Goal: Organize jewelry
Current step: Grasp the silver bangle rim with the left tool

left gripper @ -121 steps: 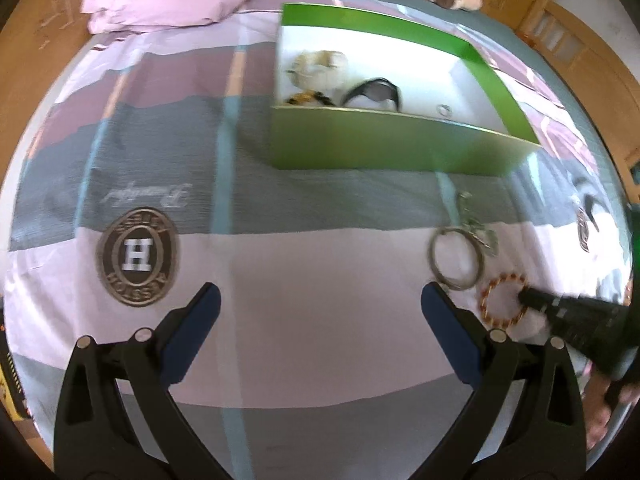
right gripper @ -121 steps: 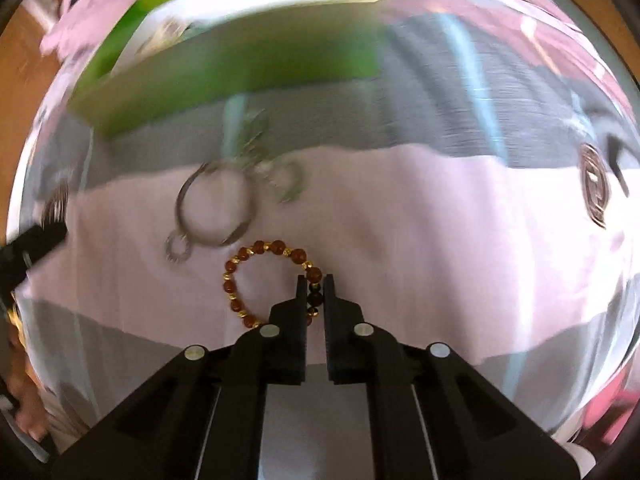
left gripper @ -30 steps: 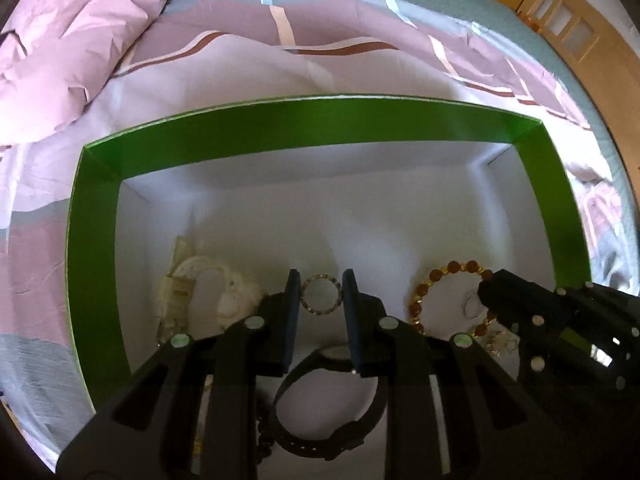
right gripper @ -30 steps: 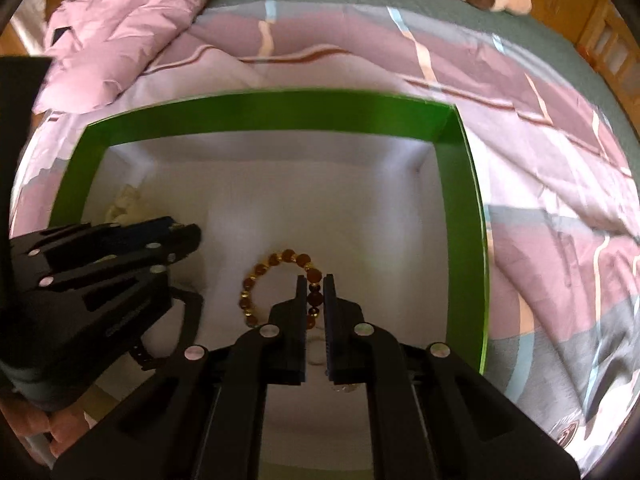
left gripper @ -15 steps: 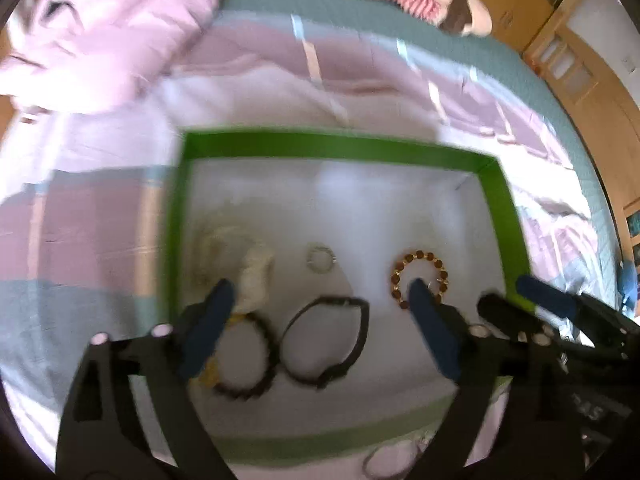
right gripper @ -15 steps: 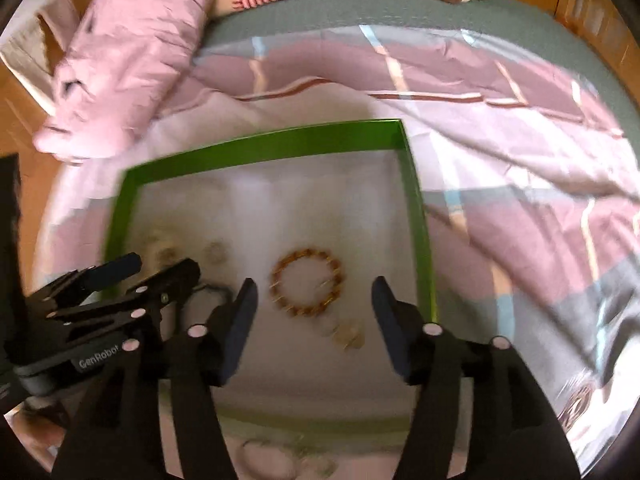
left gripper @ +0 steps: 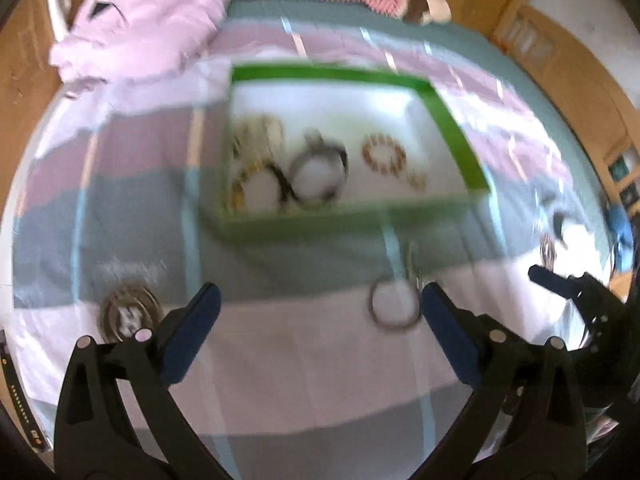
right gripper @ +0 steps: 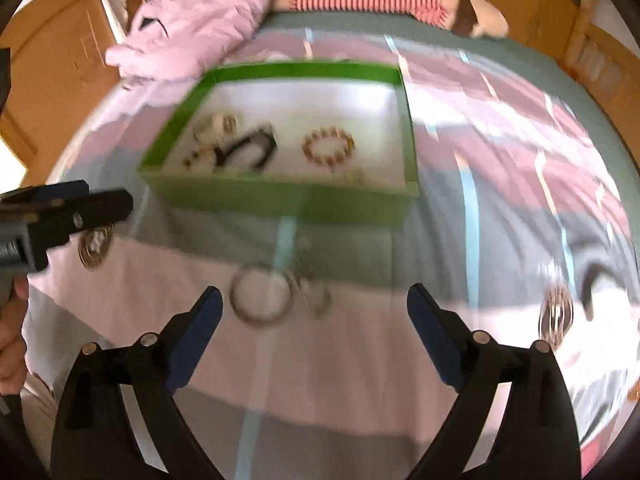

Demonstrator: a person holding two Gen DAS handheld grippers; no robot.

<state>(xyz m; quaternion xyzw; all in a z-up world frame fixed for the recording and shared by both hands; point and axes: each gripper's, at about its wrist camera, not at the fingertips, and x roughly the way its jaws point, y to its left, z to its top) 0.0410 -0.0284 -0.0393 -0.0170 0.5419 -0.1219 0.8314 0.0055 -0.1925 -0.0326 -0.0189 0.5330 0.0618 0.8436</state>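
My left gripper (left gripper: pixel 316 300) and right gripper (right gripper: pixel 314 304) had just opened wide, empty, above the striped bedspread (right gripper: pixel 320 360); a green box (right gripper: pixel 280 200) sat toward its far edge, wooden furniture (right gripper: pixel 60 60), blurred, beyond.

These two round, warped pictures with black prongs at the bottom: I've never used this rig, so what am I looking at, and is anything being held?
Each picture comes from a fisheye camera on a hand-held two-finger gripper, looking forward along its fingers; a person carries one in each hand. The black prongs with blue pads are those fingers.

In the left wrist view, the left gripper is open and empty; the right gripper shows at the right edge. In the right wrist view, the right gripper is also open and empty. Both sets of jaws have just been opening, with nothing between them.

Below is a striped bedsheet. On it sits a green box with a white inside, holding a beaded bracelet, a black band and other blurred pieces. A large metal ring and smaller bits lie on the sheet, outside the box.
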